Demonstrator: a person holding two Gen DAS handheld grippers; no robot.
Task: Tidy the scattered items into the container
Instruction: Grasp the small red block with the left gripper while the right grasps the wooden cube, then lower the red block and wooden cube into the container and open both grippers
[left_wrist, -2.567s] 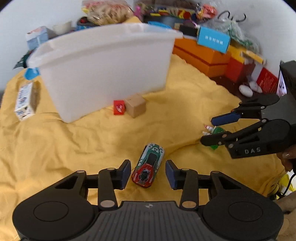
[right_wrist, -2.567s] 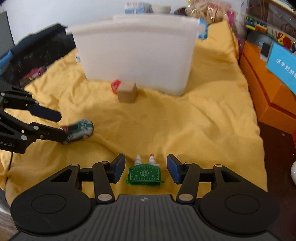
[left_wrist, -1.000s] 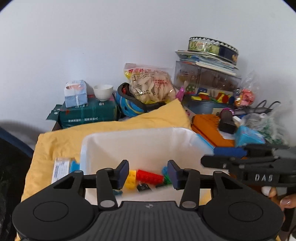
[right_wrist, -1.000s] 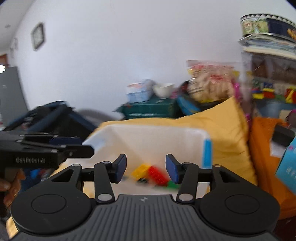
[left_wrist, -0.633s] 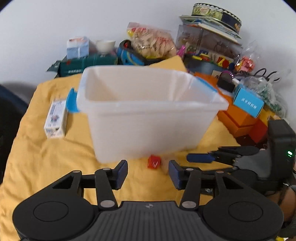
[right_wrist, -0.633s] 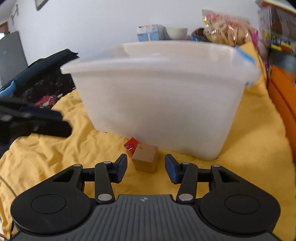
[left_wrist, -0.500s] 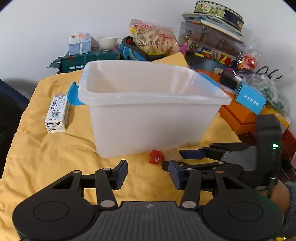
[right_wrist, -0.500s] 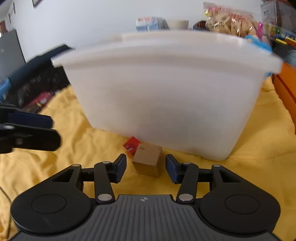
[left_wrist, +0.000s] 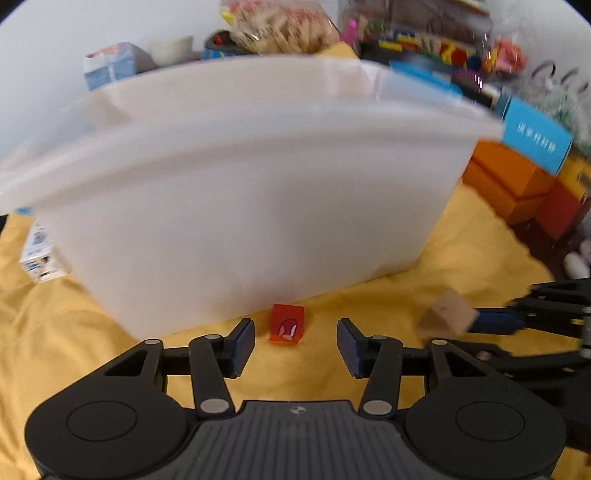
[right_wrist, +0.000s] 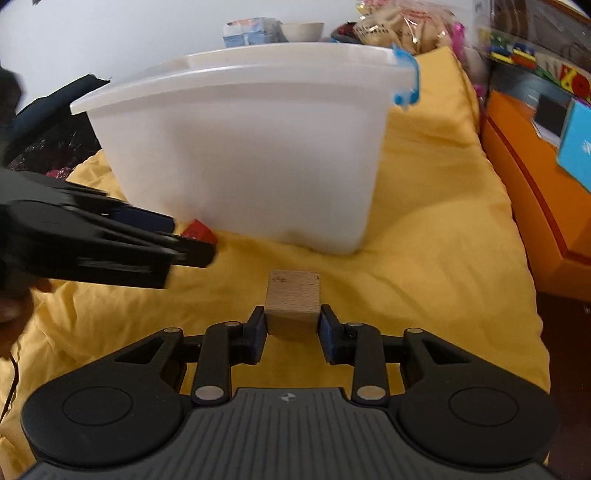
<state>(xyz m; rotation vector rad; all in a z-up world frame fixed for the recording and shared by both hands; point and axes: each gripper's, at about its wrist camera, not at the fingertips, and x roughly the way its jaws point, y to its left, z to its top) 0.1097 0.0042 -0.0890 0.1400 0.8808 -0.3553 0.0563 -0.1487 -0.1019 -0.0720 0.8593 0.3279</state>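
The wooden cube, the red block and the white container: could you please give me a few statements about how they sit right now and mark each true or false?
1. The wooden cube sits between the fingers of the right gripper, whose jaws are closing. True.
2. The red block lies inside the white container. False: it lies on the yellow cloth in front of the container's wall.
3. The left gripper is clamped on the red block. False: its pads stand apart from the block.
4. The container stands upright on the cloth. True.
5. The cube is stacked on the red block. False: they are apart.
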